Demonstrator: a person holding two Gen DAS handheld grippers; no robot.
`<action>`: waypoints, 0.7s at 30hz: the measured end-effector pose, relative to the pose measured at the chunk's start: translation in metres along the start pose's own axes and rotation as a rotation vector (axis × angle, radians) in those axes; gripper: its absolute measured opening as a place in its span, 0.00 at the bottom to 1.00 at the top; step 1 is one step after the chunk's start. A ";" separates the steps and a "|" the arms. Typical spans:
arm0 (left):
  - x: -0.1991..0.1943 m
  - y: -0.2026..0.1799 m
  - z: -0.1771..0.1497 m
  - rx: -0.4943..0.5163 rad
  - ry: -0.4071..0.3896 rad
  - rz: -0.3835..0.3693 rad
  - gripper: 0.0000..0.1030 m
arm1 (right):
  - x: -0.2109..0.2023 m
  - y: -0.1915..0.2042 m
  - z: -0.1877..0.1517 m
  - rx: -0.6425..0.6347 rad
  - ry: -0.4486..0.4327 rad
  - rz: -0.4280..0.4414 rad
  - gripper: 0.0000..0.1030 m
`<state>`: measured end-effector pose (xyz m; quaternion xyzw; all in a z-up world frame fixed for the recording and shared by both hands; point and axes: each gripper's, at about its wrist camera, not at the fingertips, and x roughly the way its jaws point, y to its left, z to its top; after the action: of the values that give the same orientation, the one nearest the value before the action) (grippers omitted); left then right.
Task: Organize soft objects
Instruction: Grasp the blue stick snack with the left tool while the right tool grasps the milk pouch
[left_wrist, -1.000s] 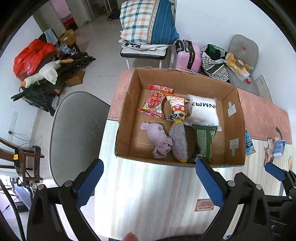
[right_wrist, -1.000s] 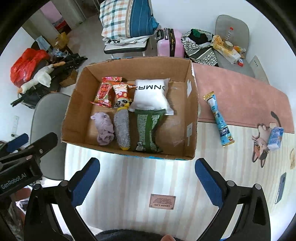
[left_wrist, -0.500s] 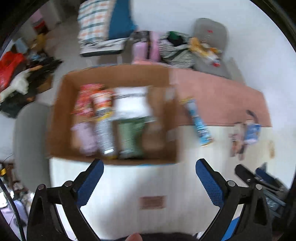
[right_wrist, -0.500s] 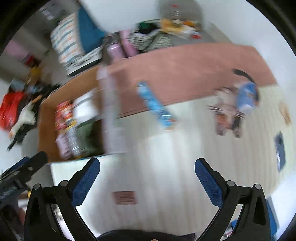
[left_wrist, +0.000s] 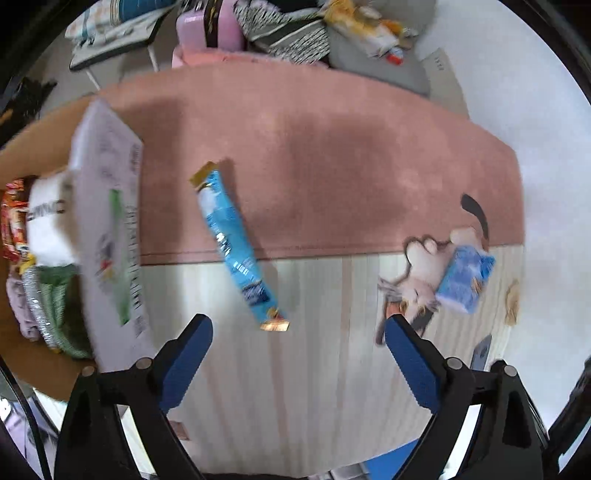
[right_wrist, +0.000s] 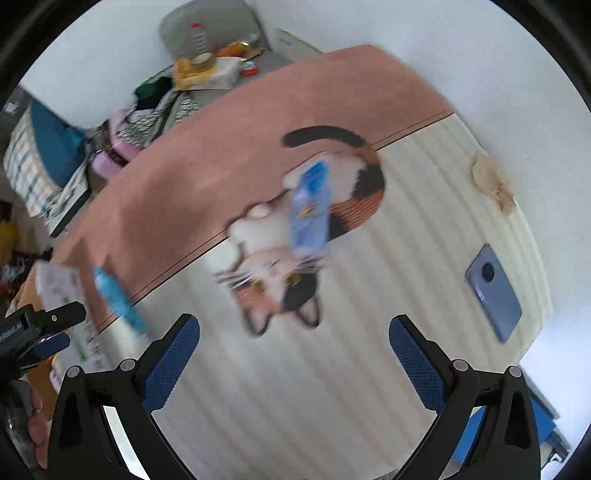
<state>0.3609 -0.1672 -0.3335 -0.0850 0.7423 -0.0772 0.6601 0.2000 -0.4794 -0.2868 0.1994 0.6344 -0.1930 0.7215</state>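
Observation:
A long blue snack packet (left_wrist: 236, 247) lies on the table across the edge of the pink mat, just beyond my open, empty left gripper (left_wrist: 297, 332). A small blue tissue pack (left_wrist: 464, 278) lies on the cat picture to the right. The cardboard box (left_wrist: 107, 236) at the left holds socks, a white pillow pack and red snack packets. In the right wrist view the tissue pack (right_wrist: 309, 208) lies ahead of my open, empty right gripper (right_wrist: 293, 334); the blue packet (right_wrist: 118, 299) is at the left, blurred.
A blue phone (right_wrist: 493, 293) lies on the table at the right. A brown stain or crumpled scrap (right_wrist: 495, 182) is near the far edge. A grey chair with clutter (left_wrist: 369, 40), a pink suitcase (left_wrist: 207, 27) and a bed stand behind the table.
Both grippers have swung to the right, away from the box. The views now centre on the blue packet and the tissue pack. Both grippers stay open.

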 end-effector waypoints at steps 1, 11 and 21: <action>0.007 -0.001 0.005 -0.011 0.015 0.006 0.93 | 0.007 -0.005 0.007 0.005 0.009 -0.003 1.00; 0.068 0.016 0.034 -0.126 0.111 0.106 0.93 | 0.081 -0.032 0.069 0.075 0.110 0.017 1.00; 0.103 0.036 0.026 -0.165 0.159 0.138 0.93 | 0.133 -0.012 0.090 0.036 0.219 0.066 0.29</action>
<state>0.3745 -0.1552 -0.4440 -0.0815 0.8001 0.0232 0.5939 0.2851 -0.5407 -0.4087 0.2531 0.6990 -0.1574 0.6500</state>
